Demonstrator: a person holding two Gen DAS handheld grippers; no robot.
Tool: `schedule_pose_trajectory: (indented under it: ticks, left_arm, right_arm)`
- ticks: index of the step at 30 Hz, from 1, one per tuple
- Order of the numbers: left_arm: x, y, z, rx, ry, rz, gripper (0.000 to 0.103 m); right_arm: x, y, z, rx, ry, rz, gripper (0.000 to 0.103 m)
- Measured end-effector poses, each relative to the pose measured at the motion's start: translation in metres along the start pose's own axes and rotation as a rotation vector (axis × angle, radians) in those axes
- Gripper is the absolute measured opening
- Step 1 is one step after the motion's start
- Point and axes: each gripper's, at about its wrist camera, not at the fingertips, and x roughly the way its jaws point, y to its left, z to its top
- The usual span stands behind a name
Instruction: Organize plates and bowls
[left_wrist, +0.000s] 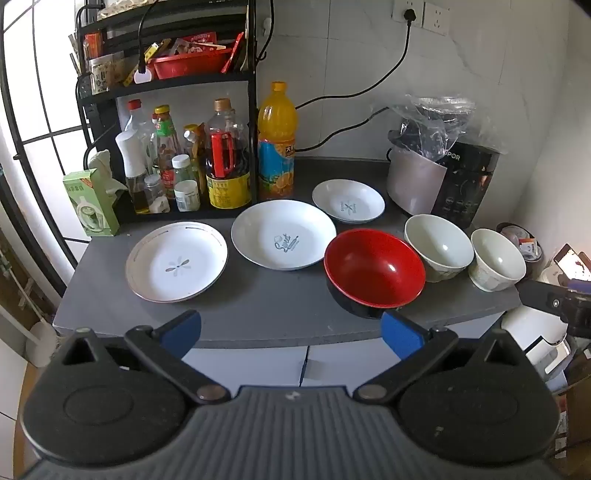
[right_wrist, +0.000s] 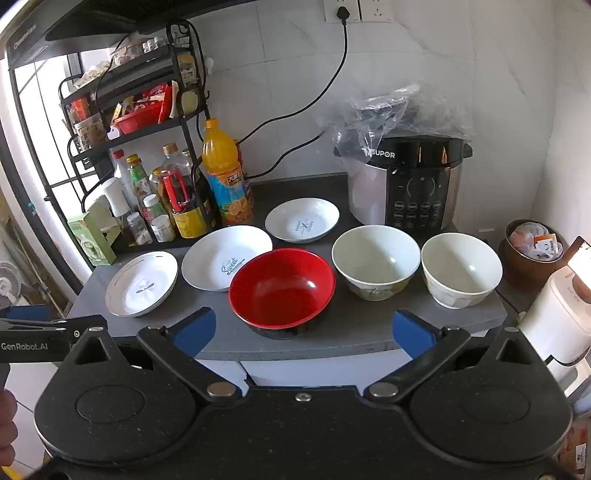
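At counter's near edge, left gripper (left_wrist: 291, 328) and right gripper (right_wrist: 303, 332) hovered, jaws wide apart, empty. Just beyond: red bowl (right_wrist: 282, 291). Left of it, three white plates (left_wrist: 283, 233); right of it, two pale bowls (right_wrist: 376, 261). Behind: rice cooker (right_wrist: 410, 184). Only right view showed cooker's front panel and left gripper's side.

Plates and bowls spread across a grey counter

Three white plates (left_wrist: 176, 262) (left_wrist: 283, 234) (left_wrist: 348, 201), a red bowl (left_wrist: 374, 267) and two cream bowls (left_wrist: 438, 247) (left_wrist: 497, 259) sit upright, unstacked.

Home kitchen: tiled wall, condiment rack (left_wrist: 166, 110), rice cooker (right_wrist: 410, 184), dishes on grey counter (left_wrist: 258, 306).
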Motion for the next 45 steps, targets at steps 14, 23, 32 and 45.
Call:
schedule_pose_trajectory:
  ticks: [14, 23, 32, 45]
  left_arm:
    - [0.0036, -0.0015, -0.0033, -0.001, -0.001, -0.001, 0.103]
    - [0.0017, 0.0007, -0.0007, -0.004, -0.001, -0.007, 0.103]
    - [0.0008, -0.0019, 0.0002, 0.008, -0.007, 0.000, 0.103]
    - [0.0008, -0.0019, 0.0042, 0.024, -0.018, 0.002, 0.103]
  right_arm:
    - [0.0000, 0.0039, 0.0000, 0.011, 0.004, 0.007, 0.103]
    - [0.0030, 0.0018, 0.0007, 0.001, 0.005, 0.010, 0.103]
    - [0.0036, 0.0063, 0.0011, -0.007, 0.002, 0.013, 0.103]
    - [0.0047, 0.0062, 0.0038, -0.011, 0.008, 0.015, 0.103]
